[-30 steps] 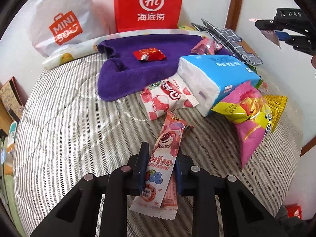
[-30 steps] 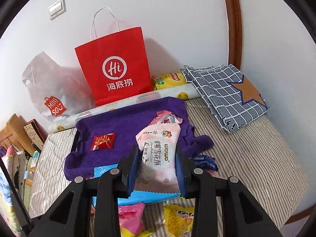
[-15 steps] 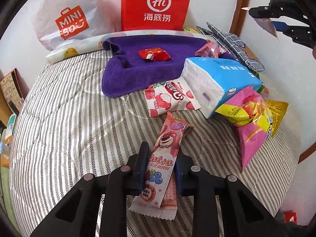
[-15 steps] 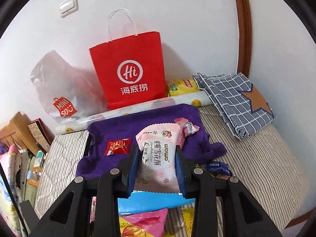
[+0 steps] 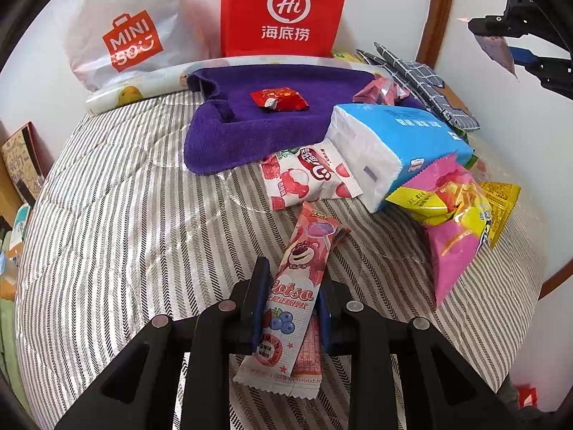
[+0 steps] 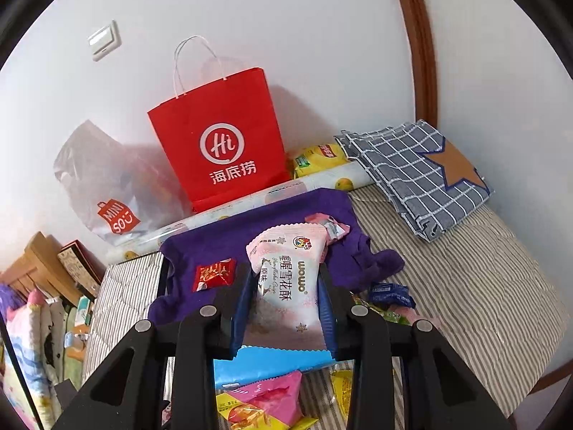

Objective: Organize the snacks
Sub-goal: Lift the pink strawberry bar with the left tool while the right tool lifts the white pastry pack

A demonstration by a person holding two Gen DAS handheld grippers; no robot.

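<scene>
My left gripper (image 5: 292, 302) is shut on a long pink Lotso snack bar (image 5: 297, 286) and holds it over the striped bed cover (image 5: 118, 222). My right gripper (image 6: 284, 295) is shut on a pale pink snowflake-crisp packet (image 6: 286, 279), held above the purple towel (image 6: 222, 240). The right gripper also shows high at the right of the left wrist view (image 5: 508, 41). On the purple towel (image 5: 250, 125) lie a small red snack (image 5: 279, 99) and a pink wrapped snack (image 5: 379, 89). A lychee candy bag (image 5: 308, 175), a pink and yellow chip bag (image 5: 447, 215) and a yellow packet (image 5: 499, 204) lie nearby.
A blue tissue pack (image 5: 397, 143) lies among the snacks. A red paper bag (image 6: 218, 143), a white Miniso bag (image 6: 104, 186) and a printed roll (image 6: 286, 190) stand along the wall. A folded checked cloth (image 6: 419, 175) lies at the right. Shelves with boxes (image 6: 46, 268) stand at the left.
Both grippers have shifted to the left with their snacks, so the scene slid right in both views. The right gripper has also risen a little. Both grips are unchanged.
</scene>
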